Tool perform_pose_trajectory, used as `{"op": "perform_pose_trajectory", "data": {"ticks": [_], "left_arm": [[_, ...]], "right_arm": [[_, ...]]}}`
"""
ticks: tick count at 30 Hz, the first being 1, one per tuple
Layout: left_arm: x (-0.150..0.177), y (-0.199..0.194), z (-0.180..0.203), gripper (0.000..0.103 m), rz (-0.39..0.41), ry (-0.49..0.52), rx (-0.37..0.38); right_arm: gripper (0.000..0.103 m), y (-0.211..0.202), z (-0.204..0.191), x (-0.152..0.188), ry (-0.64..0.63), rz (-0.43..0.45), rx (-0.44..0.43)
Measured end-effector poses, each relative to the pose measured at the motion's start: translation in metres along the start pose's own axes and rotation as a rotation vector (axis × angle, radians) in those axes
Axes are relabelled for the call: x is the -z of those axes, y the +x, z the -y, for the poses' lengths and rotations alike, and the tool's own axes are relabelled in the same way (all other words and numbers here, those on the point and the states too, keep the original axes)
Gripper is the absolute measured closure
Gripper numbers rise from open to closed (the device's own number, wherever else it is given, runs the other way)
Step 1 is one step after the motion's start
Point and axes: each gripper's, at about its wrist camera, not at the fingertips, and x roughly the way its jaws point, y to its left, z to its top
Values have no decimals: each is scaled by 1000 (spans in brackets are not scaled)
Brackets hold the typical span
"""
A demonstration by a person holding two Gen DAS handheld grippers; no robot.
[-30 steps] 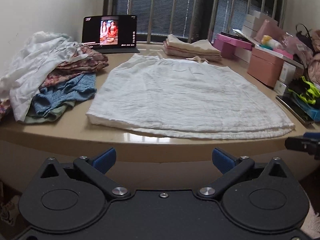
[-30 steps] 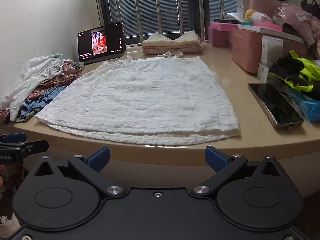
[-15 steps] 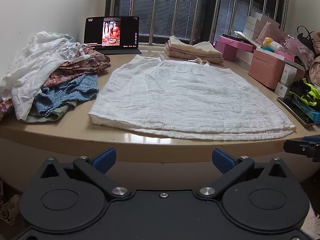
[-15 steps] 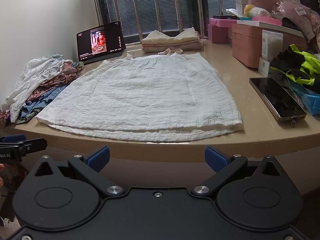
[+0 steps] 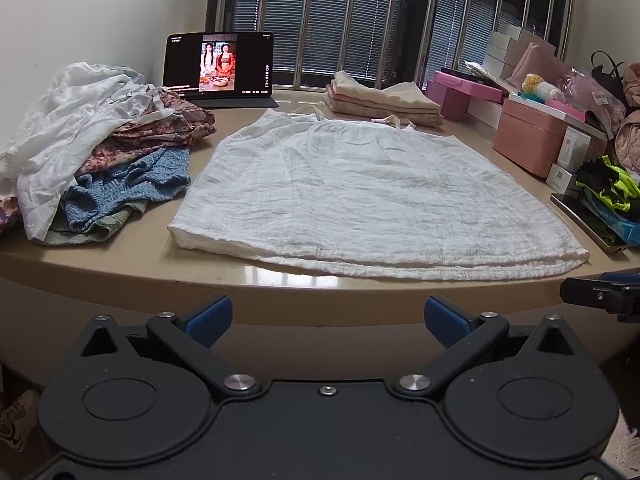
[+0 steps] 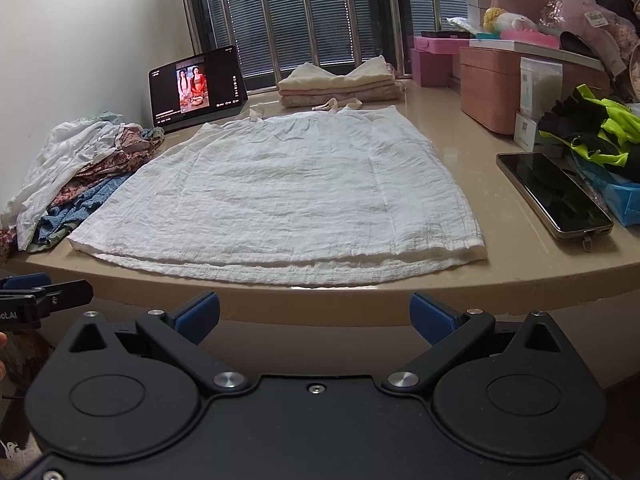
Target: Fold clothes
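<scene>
White dress point(image 5: 360, 192) flat on table point(image 5: 120, 268), messy pile point(image 5: 92, 148) far left. L gripper point(image 5: 326, 316) & R gripper point(image 6: 314, 314) spread wide, empty, near table edge.

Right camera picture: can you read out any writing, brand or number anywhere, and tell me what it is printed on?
"ot.AI": on the left gripper, cut off by the picture's edge, so only the end of a word shows.
Tablet: caption lines beside the video, too small to read.
White box: printed label, blurred.
Small carton: square code mark, not readable.
Tag on the pink bag: too small to read.
</scene>
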Motion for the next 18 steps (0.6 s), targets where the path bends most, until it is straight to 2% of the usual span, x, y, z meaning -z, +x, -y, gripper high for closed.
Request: {"op": "perform_pose_trajectory", "data": {"ticks": [10, 18], "left_arm": [[-4, 7, -2, 0, -8, 24, -6], [-33, 19, -6, 0, 25, 82, -34]], "right_arm": [[1, 5, 2, 1, 5, -6, -2], [1, 15, 3, -15, -12, -12, -10]]}}
